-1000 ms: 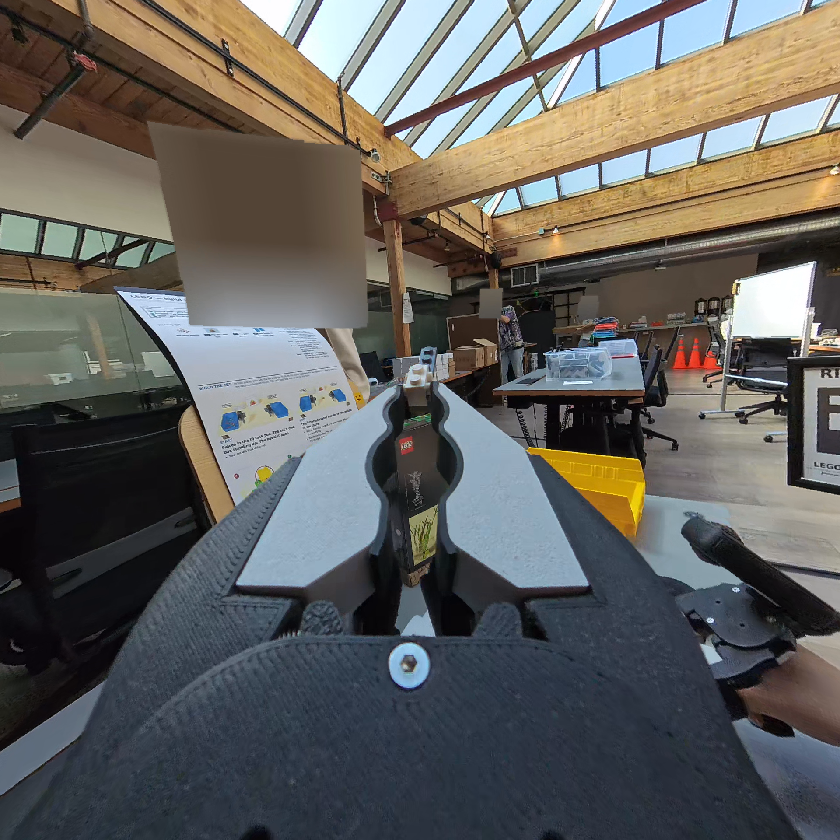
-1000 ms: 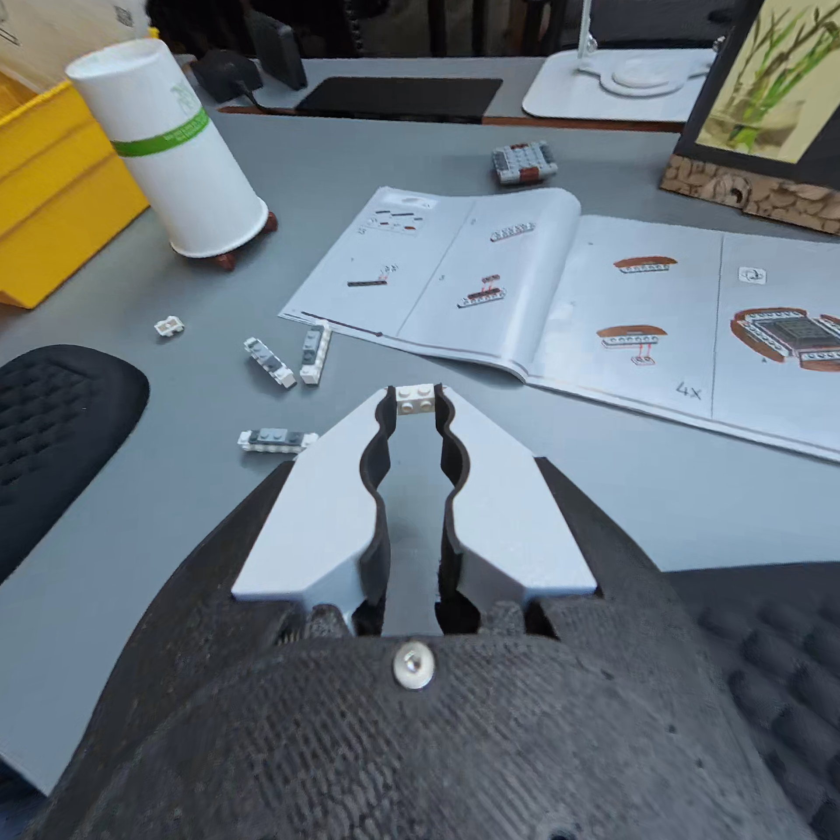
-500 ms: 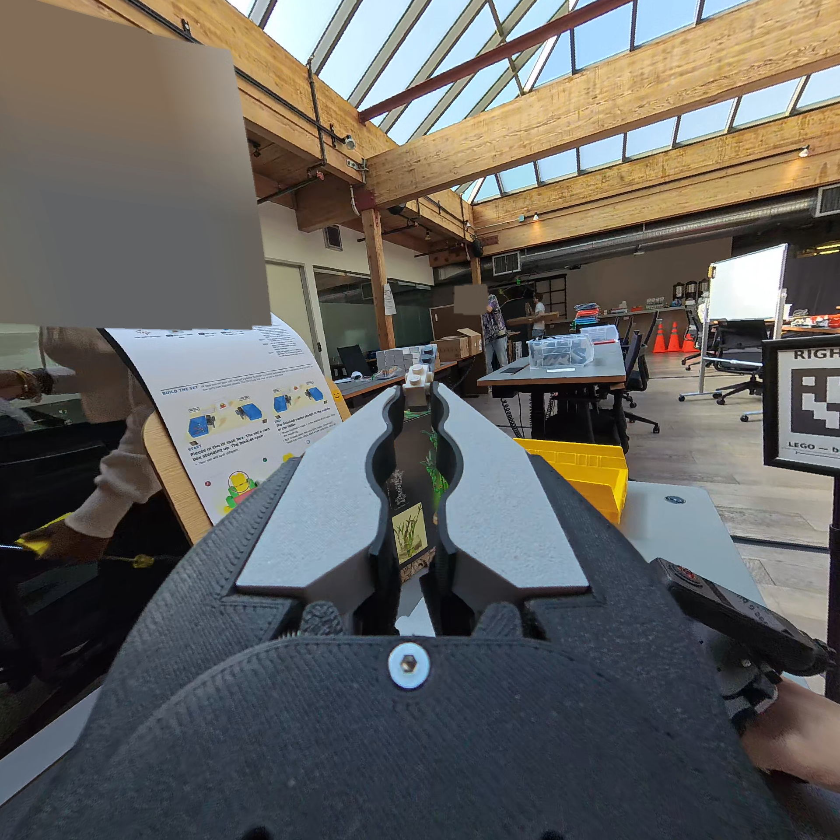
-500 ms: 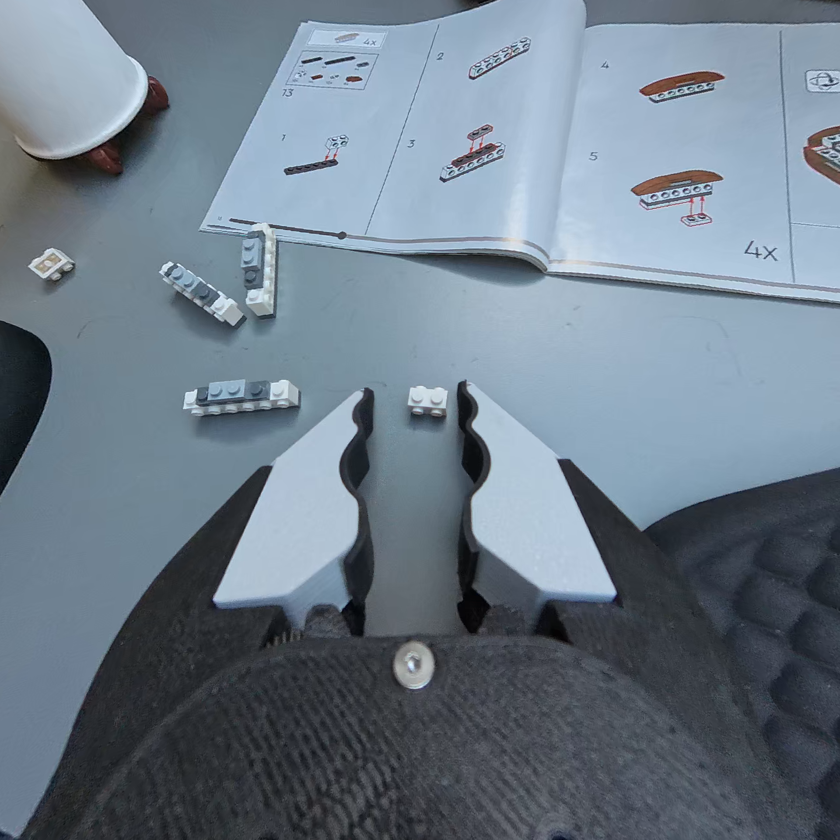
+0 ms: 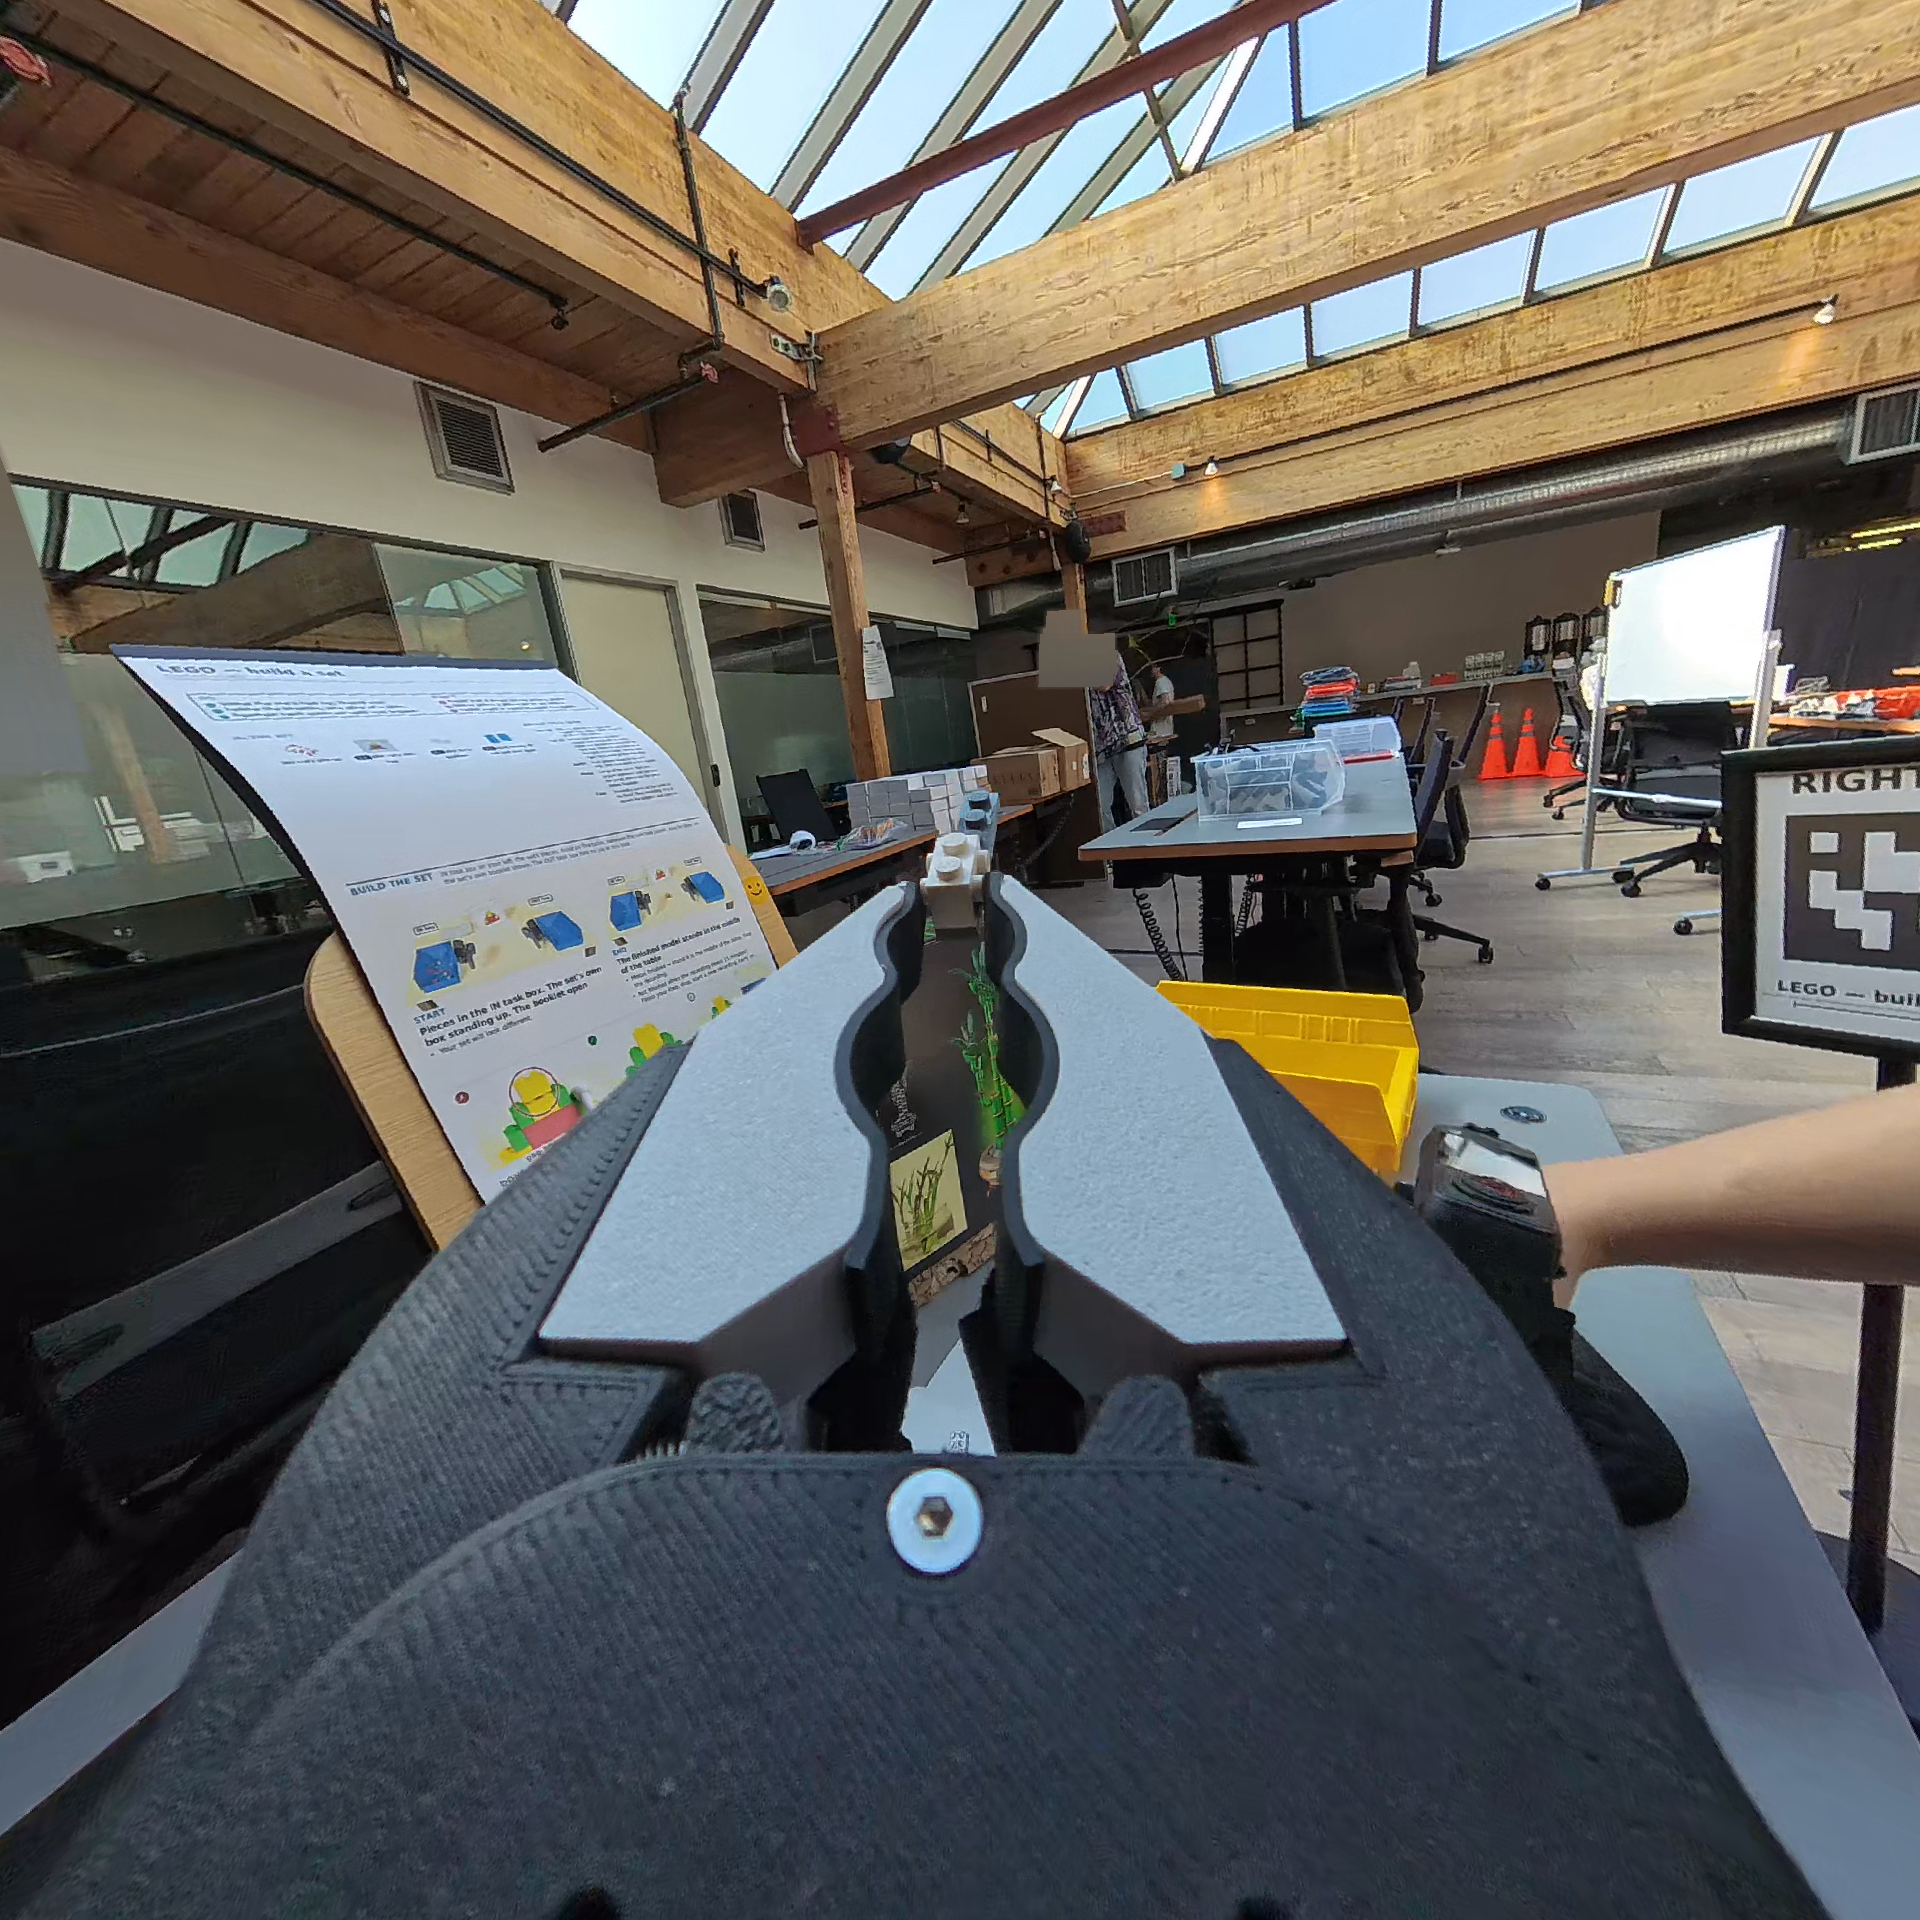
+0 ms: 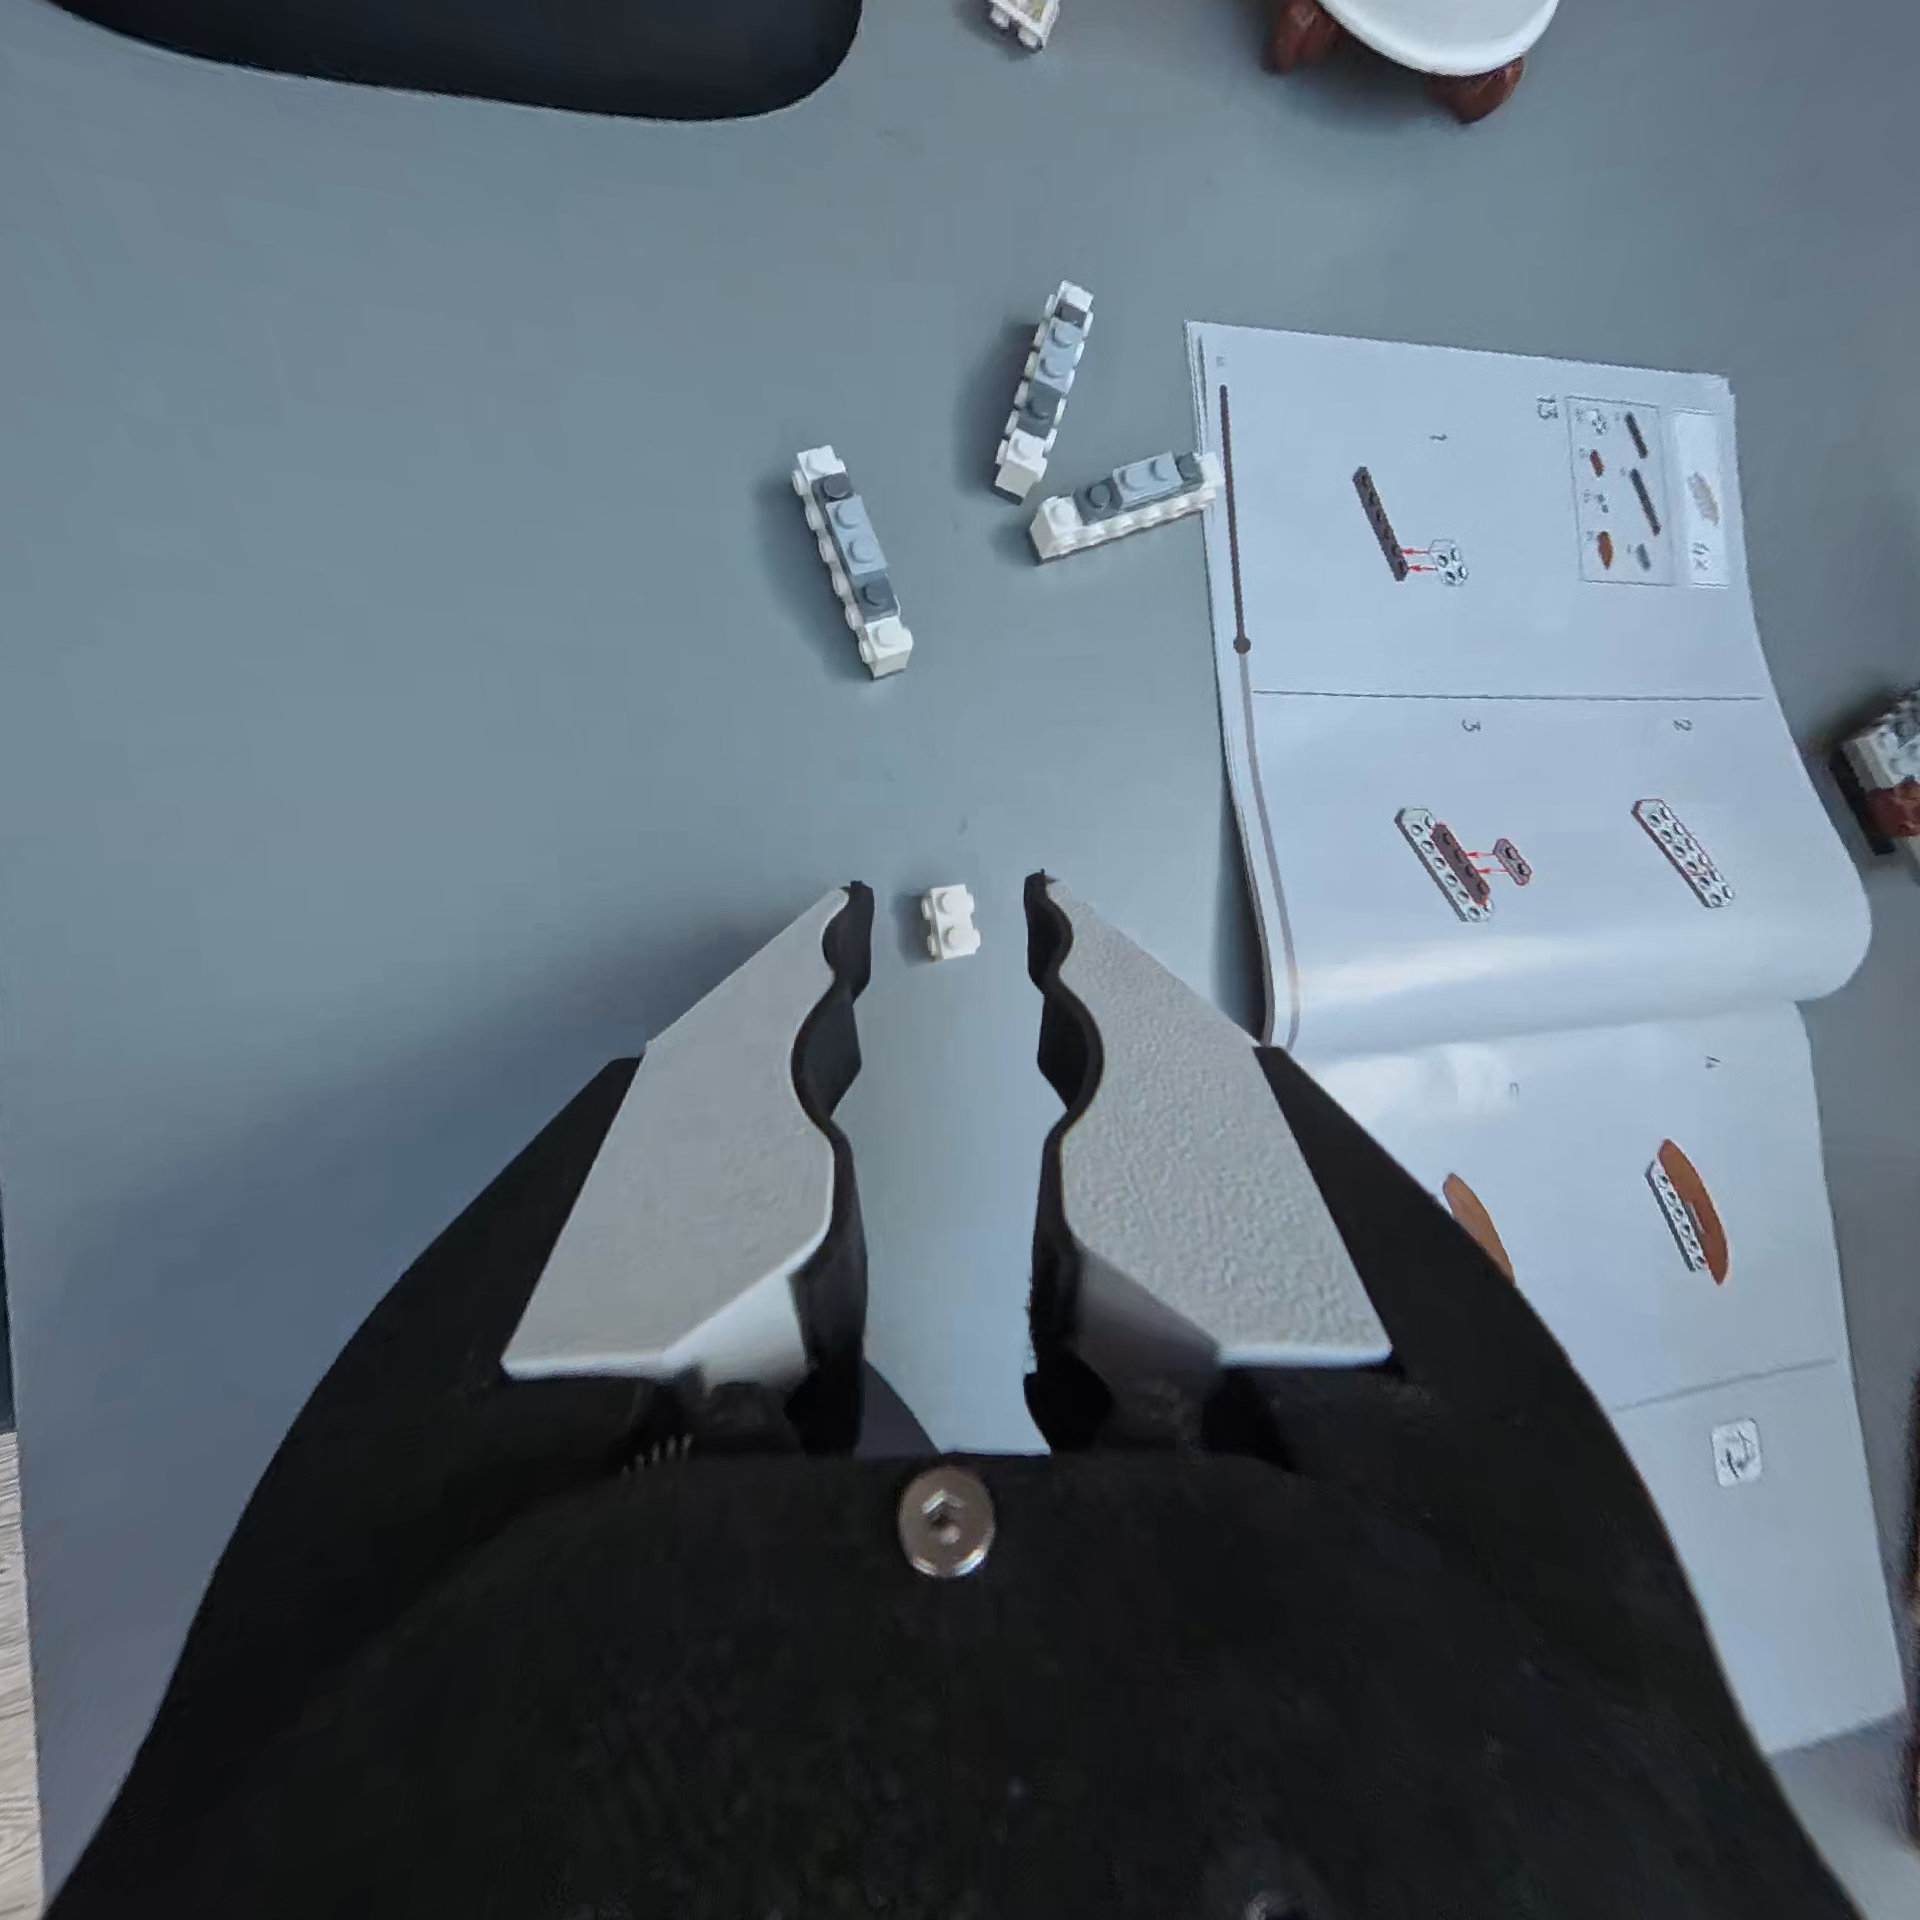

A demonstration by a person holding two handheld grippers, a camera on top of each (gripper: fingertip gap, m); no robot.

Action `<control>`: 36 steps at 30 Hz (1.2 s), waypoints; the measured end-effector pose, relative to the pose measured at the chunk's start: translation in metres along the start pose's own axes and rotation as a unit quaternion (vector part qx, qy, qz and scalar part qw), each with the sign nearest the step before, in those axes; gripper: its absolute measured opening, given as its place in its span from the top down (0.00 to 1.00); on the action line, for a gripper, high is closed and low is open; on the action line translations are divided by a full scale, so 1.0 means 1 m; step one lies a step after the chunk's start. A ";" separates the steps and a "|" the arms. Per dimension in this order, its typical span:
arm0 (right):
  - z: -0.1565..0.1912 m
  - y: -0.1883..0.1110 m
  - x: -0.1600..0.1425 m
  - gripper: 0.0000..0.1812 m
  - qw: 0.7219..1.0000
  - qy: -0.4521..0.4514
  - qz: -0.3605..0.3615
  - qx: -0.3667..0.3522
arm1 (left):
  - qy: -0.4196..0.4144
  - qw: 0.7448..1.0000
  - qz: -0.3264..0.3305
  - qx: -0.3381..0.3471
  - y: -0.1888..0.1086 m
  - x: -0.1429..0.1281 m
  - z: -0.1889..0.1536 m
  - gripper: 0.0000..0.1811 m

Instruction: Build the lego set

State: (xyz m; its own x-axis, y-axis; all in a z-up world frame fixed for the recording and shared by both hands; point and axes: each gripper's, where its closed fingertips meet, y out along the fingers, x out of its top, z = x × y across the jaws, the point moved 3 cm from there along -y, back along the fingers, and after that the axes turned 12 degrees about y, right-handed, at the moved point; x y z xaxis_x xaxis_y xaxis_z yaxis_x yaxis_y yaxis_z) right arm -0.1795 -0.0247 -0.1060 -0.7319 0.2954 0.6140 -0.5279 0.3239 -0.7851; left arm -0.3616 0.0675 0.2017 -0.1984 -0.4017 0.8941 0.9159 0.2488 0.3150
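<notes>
My left gripper [image 5: 958,894] is shut on a small white and grey brick assembly [image 5: 958,864], held up in the air and pointing across the room. My right gripper [image 6: 948,902] is open and points down at the grey table [image 6: 416,520]. A small white two-stud brick [image 6: 950,923] lies on the table between its fingertips, touching neither finger. Three white and grey strip assemblies [image 6: 854,561] [image 6: 1044,390] [image 6: 1127,506] lie farther out. The open instruction booklet [image 6: 1507,727] lies to the right.
A white cup's base [image 6: 1423,31] on brown pieces and a small white piece [image 6: 1023,12] sit at the top edge. A partly built block [image 6: 1886,769] is at the right edge. In the left wrist view: a yellow bin [image 5: 1299,1060], an instruction board [image 5: 468,862], a sign stand [image 5: 1829,914], an arm [image 5: 1745,1184]. Spacing between my two grippers at the tips: around 40 cm. The small white piece [image 6: 1023,12] sits 25 cm or so from the ends of my right fingers.
My right gripper opened and let the white two-stud brick down onto the table, then turned about a quarter turn over it. My left gripper swung slightly, still holding its assembly.
</notes>
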 end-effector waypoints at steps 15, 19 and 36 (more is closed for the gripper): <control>-0.016 0.001 0.001 0.94 0.993 0.078 -0.045 0.078 | -0.007 0.999 0.034 -0.040 0.017 -0.018 -0.010 0.95; -0.035 -0.124 0.119 0.94 0.969 0.101 -0.216 0.067 | -0.035 0.992 0.047 -0.110 0.026 -0.031 -0.023 0.95; -0.048 -0.182 0.247 0.94 0.998 0.014 0.046 0.043 | -0.096 0.966 0.054 -0.233 0.042 -0.038 -0.058 0.95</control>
State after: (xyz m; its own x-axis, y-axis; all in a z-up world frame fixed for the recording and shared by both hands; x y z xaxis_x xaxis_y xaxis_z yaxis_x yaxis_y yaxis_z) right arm -0.2441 0.0323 0.1922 -0.7675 0.3465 0.5394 -0.4941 0.2164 -0.8421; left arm -0.2954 0.0417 0.1620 -0.1136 -0.2143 0.9701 0.9836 -0.1623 0.0793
